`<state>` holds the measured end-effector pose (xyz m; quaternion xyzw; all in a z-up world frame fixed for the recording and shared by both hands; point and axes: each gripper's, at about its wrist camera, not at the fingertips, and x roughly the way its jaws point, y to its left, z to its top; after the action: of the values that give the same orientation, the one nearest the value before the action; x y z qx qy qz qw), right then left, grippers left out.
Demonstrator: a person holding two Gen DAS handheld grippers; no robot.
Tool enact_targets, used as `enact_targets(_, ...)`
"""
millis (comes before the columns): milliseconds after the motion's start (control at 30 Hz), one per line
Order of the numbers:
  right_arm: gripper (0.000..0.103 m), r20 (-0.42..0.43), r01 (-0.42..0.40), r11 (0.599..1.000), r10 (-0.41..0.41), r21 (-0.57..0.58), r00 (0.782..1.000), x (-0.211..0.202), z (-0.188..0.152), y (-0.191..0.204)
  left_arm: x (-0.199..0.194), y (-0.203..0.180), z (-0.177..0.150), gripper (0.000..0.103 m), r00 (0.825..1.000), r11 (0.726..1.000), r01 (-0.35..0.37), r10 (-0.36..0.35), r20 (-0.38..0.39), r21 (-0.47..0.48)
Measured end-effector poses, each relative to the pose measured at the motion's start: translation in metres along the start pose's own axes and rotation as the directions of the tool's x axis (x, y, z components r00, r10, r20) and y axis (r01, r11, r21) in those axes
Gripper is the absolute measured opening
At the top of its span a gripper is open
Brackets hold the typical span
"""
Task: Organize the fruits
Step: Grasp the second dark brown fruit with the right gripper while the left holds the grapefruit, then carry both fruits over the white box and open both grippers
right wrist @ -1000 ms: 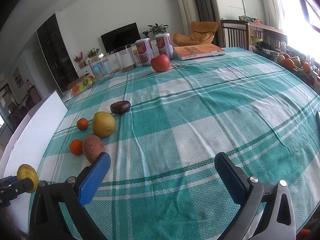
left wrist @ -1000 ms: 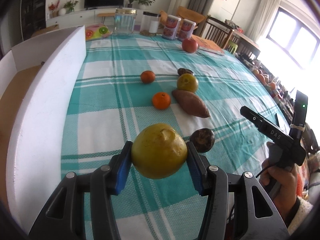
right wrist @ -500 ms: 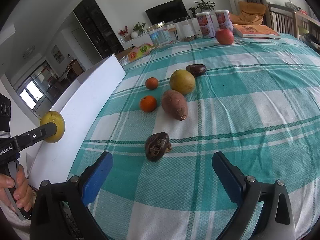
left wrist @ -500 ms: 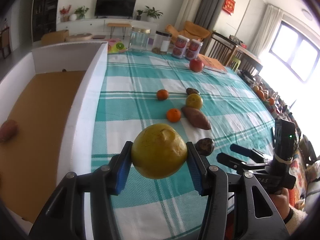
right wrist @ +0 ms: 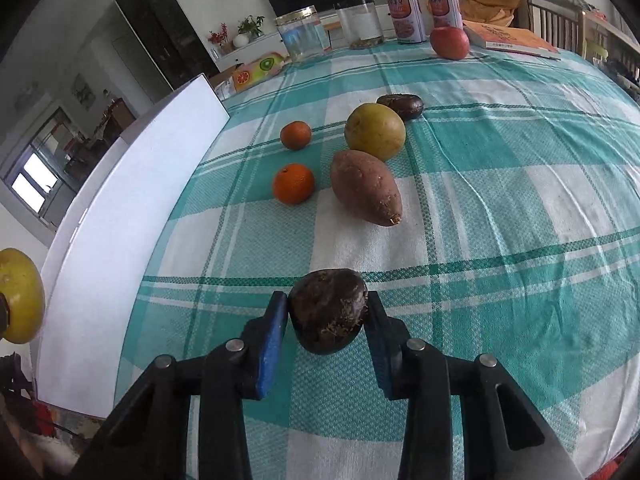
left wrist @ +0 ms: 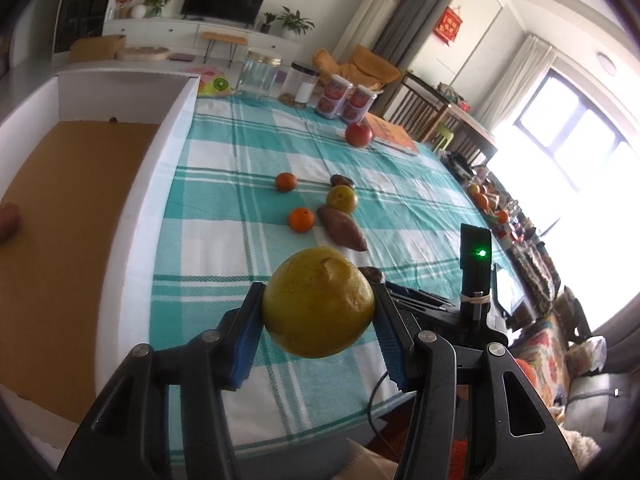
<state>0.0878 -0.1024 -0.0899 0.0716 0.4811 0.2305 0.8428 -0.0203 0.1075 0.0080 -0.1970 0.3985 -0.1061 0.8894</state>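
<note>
Fruits: we've got a mixed bunch to sort, most of it sitting loose on the checked tablecloth.
Box: the white box runs along the far left of the table, and we can spot one reddish-brown item inside already, so roughly one thing looks done.
Left gripper: our tongs are closed snug on the big yellow fruit, blue pads touching both sides, held up above the cloth just beside the box wall. Not dropped in yet.
Middle of the table: two small oranges, a sweet potato and a second yellow fruit touching its far end, with a dark wrinkly fruit tucked right behind that.
Right gripper: these tongs are pinched around the dark passion fruit near the table's front edge. We can't tell if it's lifted or resting on the cloth.
Far end: a red apple sits near the cans, well apart from the rest.
Progress: early days, we reckon. Two fruits in hand, about six left on the table.
</note>
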Motion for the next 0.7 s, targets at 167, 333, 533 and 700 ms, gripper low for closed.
enact_targets(167,0.039,0.028,-0.156,0.988,0.156,0.007,0.987,-0.032,0.01,0.03,-0.038,0.009,0.01,0.054,0.999,0.997,0.011,-0.007,0.049,-0.074)
enact_targets(333,0.039,0.013,-0.328,0.94,0.331,-0.094,0.944,-0.049,0.03,0.109,-0.081,0.048,0.021,0.054,0.976,0.981,-0.13,0.151,0.154,-0.143)
enact_targets(533,0.039,-0.12,-0.457,0.852,0.441,-0.254,0.889,-0.029,0.032,0.219,-0.096,0.122,0.015,0.054,0.906,0.894,-0.342,0.395,0.15,-0.289)
enact_targets(700,0.039,-0.264,-0.487,0.821,0.419,-0.299,0.869,0.024,0.012,0.274,-0.091,0.165,-0.004,0.054,0.857,0.817,-0.454,0.51,0.077,-0.355)
